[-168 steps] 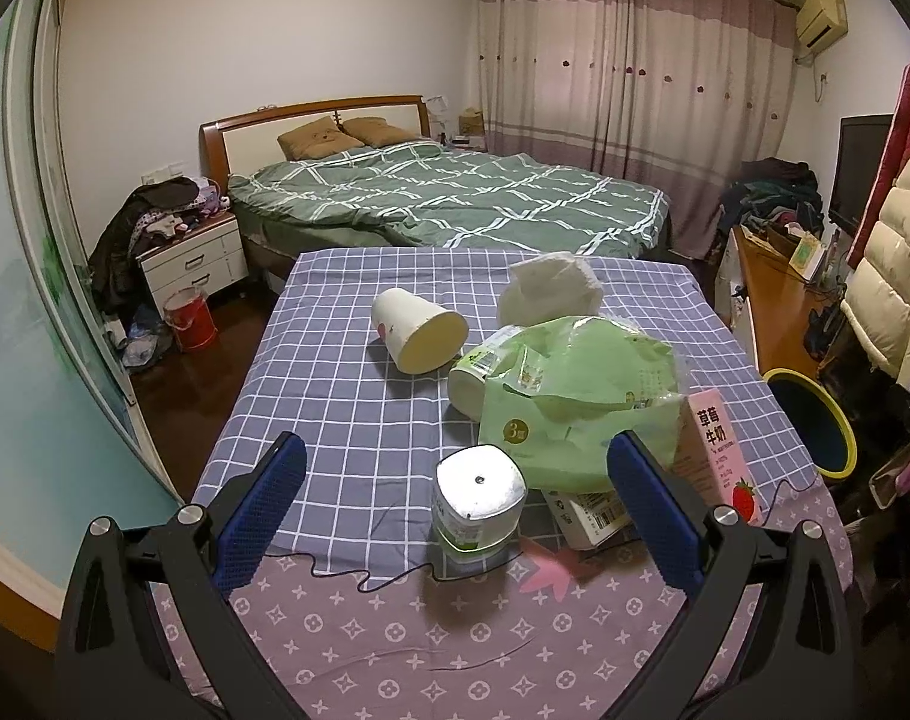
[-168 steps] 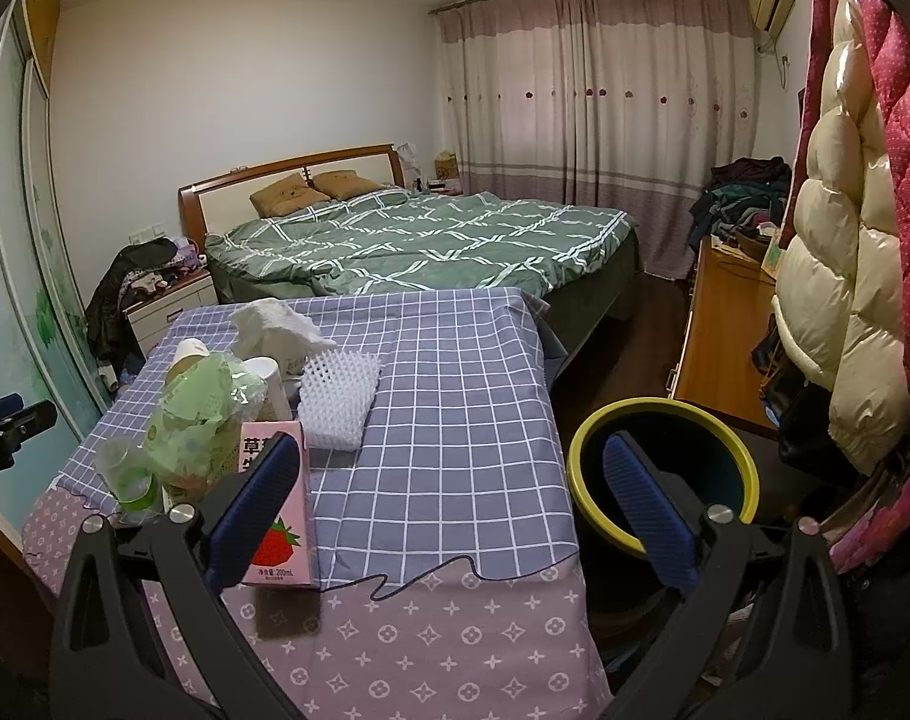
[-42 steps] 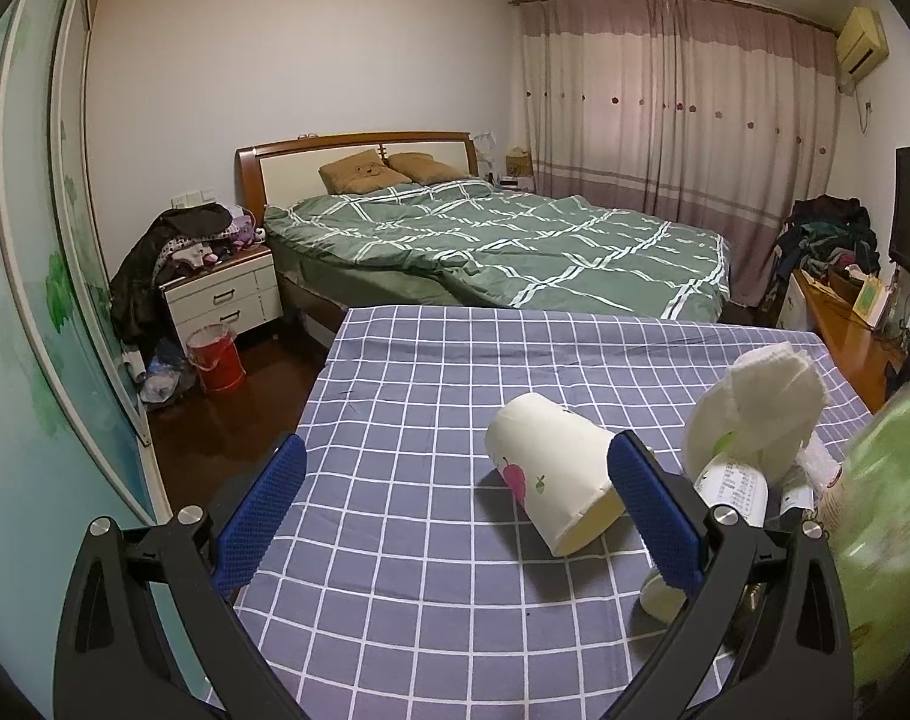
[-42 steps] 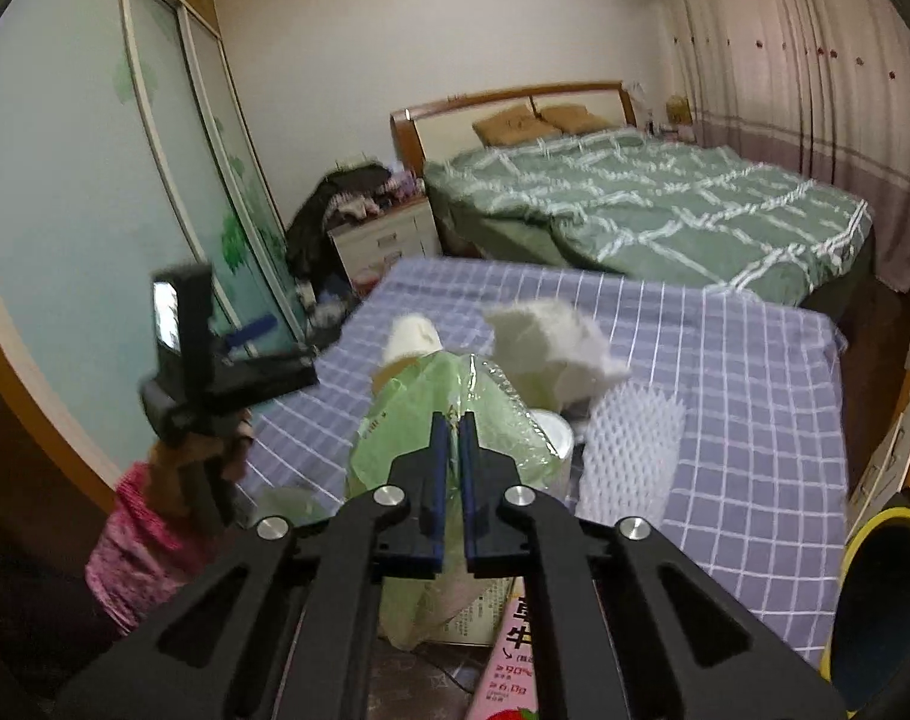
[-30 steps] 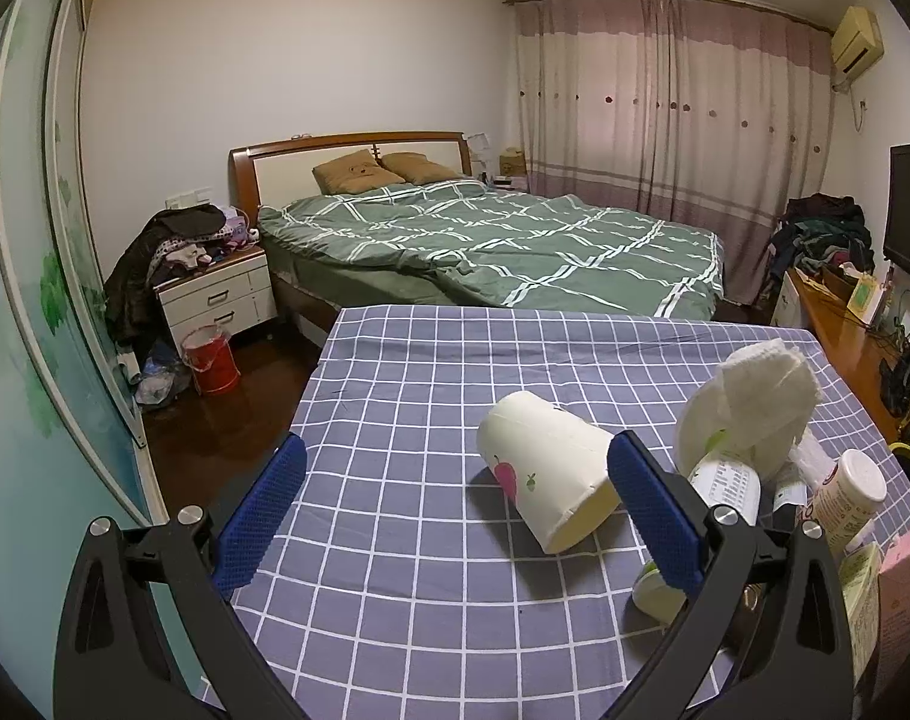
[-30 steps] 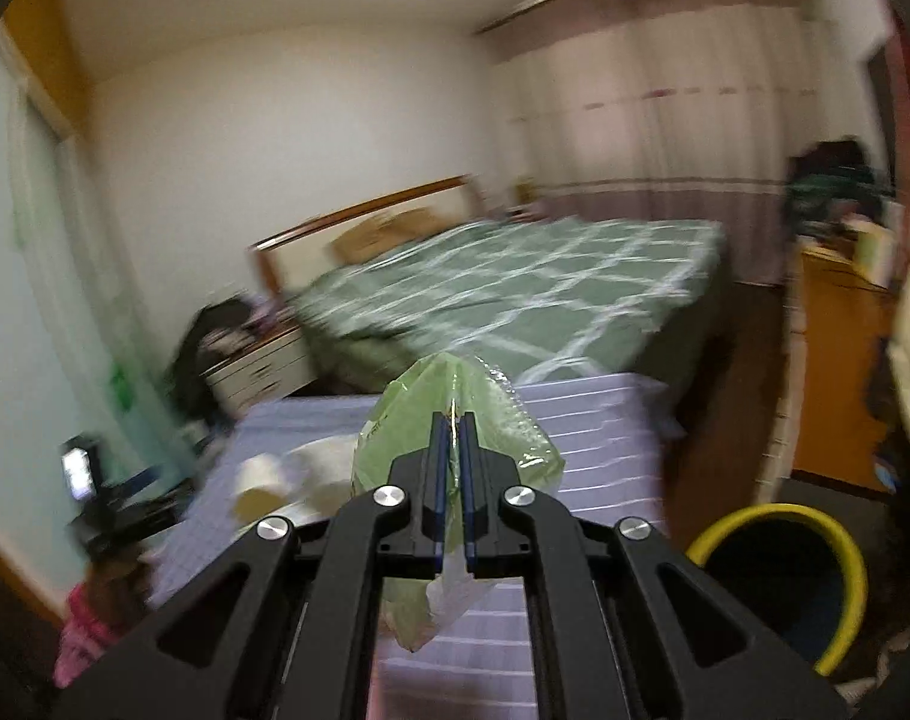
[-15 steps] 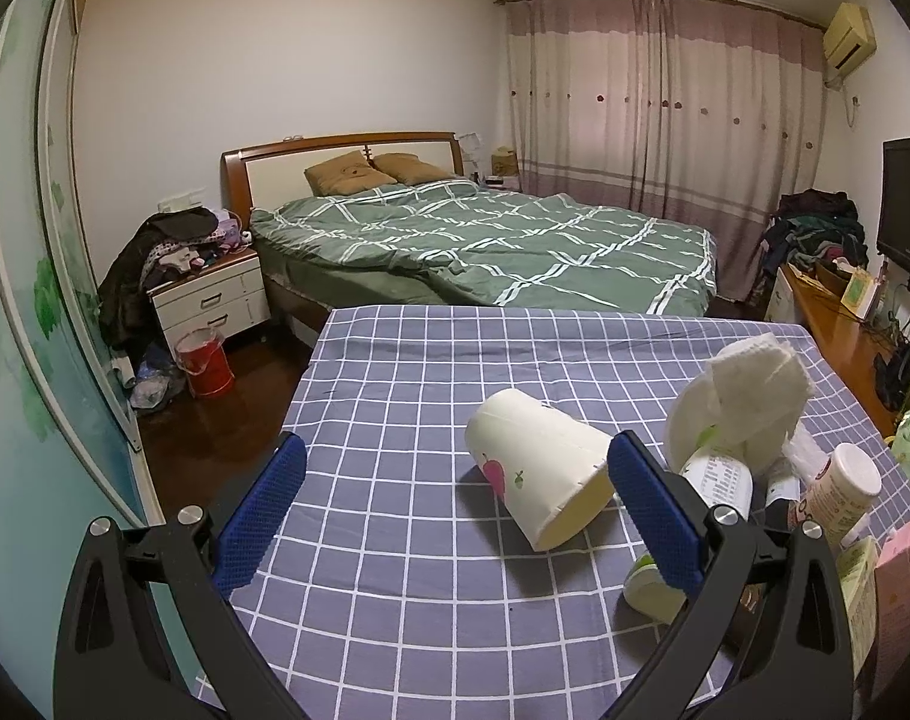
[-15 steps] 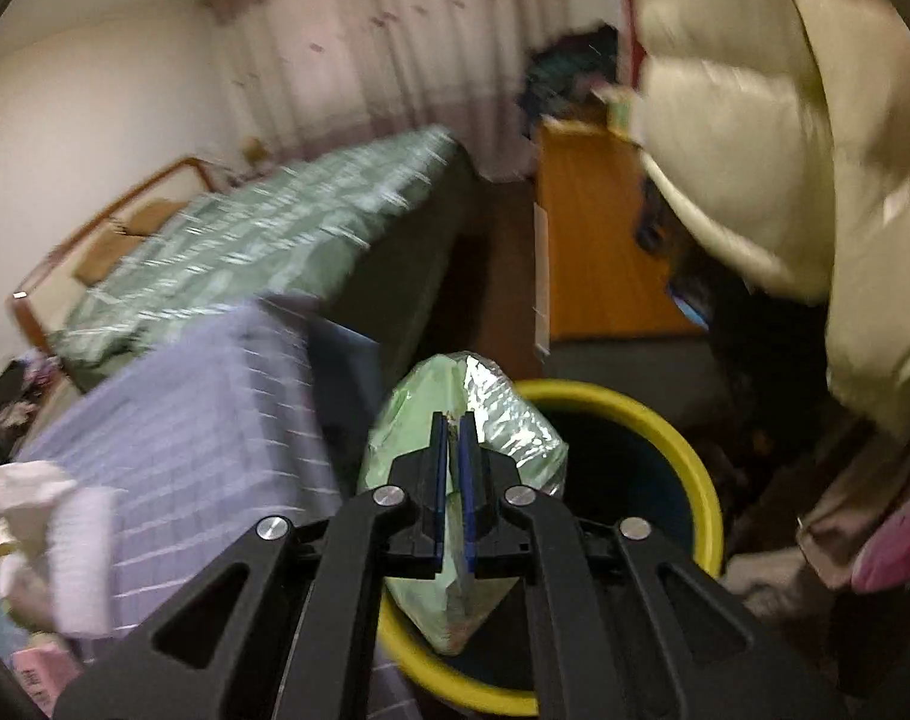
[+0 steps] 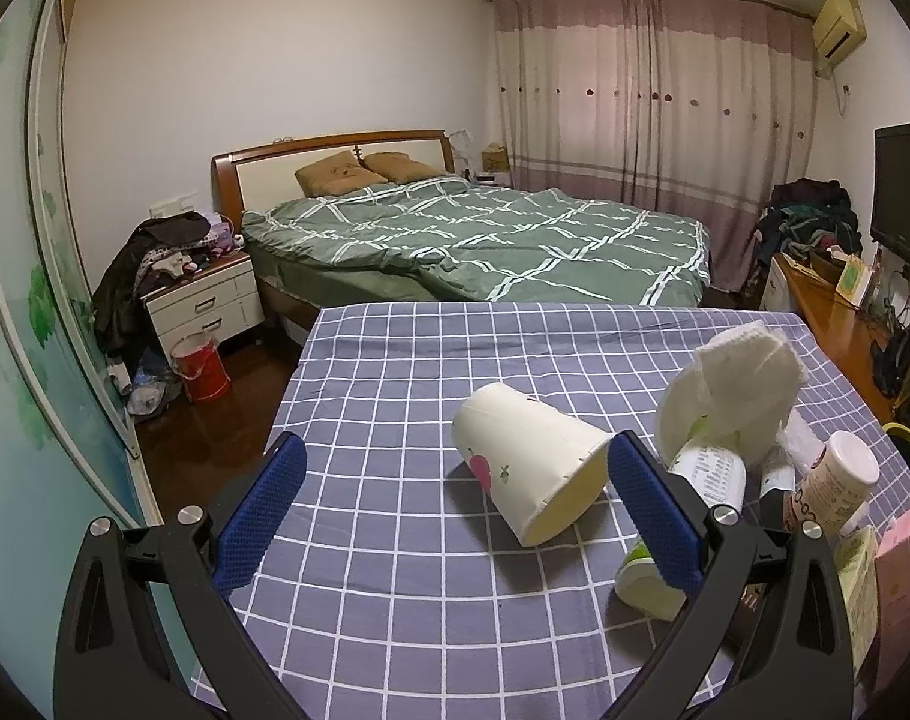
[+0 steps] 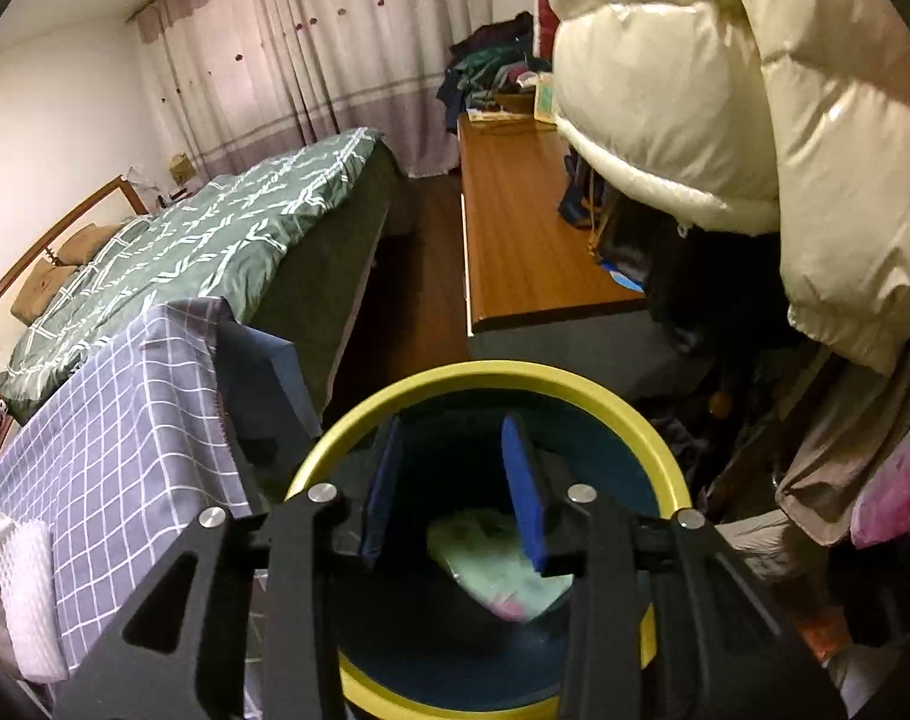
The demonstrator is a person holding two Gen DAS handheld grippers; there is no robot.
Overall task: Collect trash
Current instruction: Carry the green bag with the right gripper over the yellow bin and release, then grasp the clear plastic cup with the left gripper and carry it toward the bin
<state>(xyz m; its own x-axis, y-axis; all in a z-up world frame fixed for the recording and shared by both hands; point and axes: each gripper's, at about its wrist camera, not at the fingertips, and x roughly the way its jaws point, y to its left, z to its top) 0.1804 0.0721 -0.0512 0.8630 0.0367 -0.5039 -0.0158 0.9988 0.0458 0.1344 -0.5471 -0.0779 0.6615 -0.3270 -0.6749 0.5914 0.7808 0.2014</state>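
Note:
My right gripper [image 10: 455, 480] is open and empty right above the yellow-rimmed bin [image 10: 484, 375]. The green plastic bag [image 10: 496, 564] lies on the bin's bottom. My left gripper [image 9: 449, 498] is open and empty above the checked tablecloth [image 9: 395, 570]. A white paper cup [image 9: 526, 468] lies on its side between its fingers, a little ahead. To its right lie a crumpled white tissue [image 9: 736, 384], a small white bottle [image 9: 826, 492], a tipped yoghurt cup [image 9: 646, 576] and a pink milk carton [image 9: 898, 576].
A green bed [image 9: 484, 240] stands behind the table. A wooden desk [image 10: 526, 240] and a hanging white puffer coat [image 10: 784, 120] are close to the bin. White foam netting [image 10: 29, 594] lies at the table's near corner. A nightstand [image 9: 203, 306] and red bucket [image 9: 200, 366] stand at left.
My right gripper has opened over the bin and the green bag has dropped from it into the bin. My left gripper has stayed almost still over the table.

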